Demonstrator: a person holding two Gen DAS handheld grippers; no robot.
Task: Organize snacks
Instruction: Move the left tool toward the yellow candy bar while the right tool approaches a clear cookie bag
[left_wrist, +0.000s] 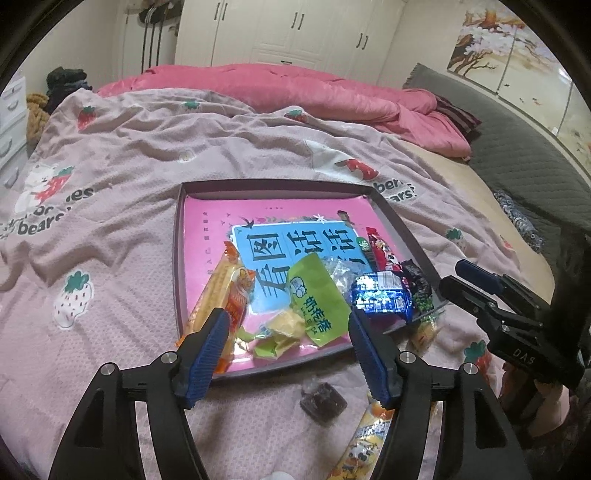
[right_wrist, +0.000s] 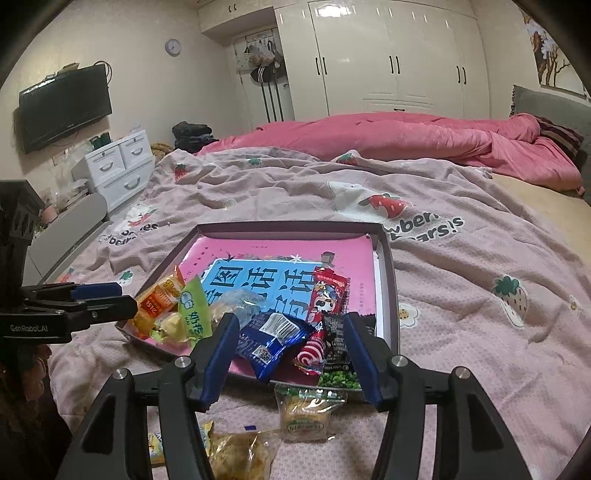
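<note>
Snack packets (right_wrist: 273, 334) heaped at near edge of tray (left_wrist: 177, 258) on bed, more loose on blanket (right_wrist: 461, 332); light, crinkly, slippery, crushable, best pinched at sealed ends; left gripper (left_wrist: 286, 334) and right gripper (right_wrist: 290, 338) both apart, holding nothing.

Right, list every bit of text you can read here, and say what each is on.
"GenRobot.AI": left gripper body.
"DAS": right gripper body.
"bears": blanket.
"151g": orange packet.
Large Chinese characters, upside down: blue label in the tray.
Print on the blue packet and other snacks: too small to read.
</note>
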